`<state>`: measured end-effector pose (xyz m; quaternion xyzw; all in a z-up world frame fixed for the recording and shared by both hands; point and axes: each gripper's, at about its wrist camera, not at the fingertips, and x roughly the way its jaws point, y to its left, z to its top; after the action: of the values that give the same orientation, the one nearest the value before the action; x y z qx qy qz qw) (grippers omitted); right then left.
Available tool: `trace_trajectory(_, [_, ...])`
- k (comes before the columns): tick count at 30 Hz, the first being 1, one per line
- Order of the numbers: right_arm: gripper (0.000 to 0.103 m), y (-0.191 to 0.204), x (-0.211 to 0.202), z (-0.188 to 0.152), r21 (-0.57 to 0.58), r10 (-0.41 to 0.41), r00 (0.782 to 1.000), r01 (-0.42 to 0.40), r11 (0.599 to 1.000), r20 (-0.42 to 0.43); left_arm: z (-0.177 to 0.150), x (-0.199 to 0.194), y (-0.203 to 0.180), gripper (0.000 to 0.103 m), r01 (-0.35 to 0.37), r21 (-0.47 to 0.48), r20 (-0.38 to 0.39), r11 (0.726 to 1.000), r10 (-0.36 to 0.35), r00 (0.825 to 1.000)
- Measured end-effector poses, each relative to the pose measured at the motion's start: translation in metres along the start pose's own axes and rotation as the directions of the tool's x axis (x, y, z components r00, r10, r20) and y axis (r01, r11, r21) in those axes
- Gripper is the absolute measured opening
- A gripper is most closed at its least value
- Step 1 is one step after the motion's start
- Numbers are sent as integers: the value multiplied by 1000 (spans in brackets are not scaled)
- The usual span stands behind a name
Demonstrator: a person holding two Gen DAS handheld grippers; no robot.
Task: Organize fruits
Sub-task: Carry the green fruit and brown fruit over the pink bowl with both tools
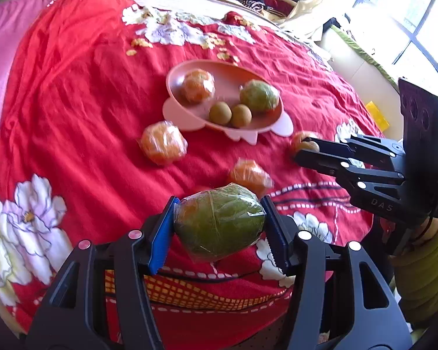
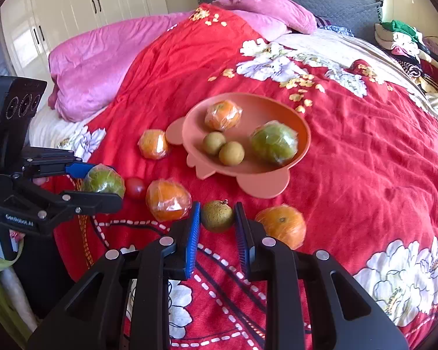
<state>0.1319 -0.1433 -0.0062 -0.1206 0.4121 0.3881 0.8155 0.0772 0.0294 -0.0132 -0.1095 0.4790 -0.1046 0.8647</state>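
My left gripper (image 1: 219,224) is shut on a plastic-wrapped green fruit (image 1: 219,223) and holds it above the red bedspread; it also shows in the right wrist view (image 2: 103,179). My right gripper (image 2: 217,218) has its pads on both sides of a small brown-green fruit (image 2: 217,215) lying on the bedspread; it also shows in the left wrist view (image 1: 306,145). The pink bowl (image 2: 302,125) holds a wrapped orange (image 2: 222,115), a wrapped green fruit (image 2: 274,142) and two small brown-green fruits (image 2: 223,147). Loose wrapped oranges (image 2: 168,199) (image 2: 154,144) (image 2: 281,224) lie around.
A small red fruit (image 2: 135,188) lies between the held green fruit and a wrapped orange. A pink quilt (image 2: 102,58) is bunched at the bed's far left. Folded clothes (image 2: 406,40) are piled at the far right. White wardrobes (image 2: 81,3) stand behind.
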Motion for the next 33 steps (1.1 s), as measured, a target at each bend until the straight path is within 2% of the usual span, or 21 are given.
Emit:
trace_trajectory(16, [22, -11, -16, 19, 24, -12, 998, 11, 1000, 67, 41, -2, 6, 49, -12, 1, 46, 1000, 12, 999])
trace_trajectory(33, [22, -21, -11, 33, 38, -18, 996, 15, 999, 86, 82, 27, -3, 48, -16, 51, 28, 999, 14, 1000])
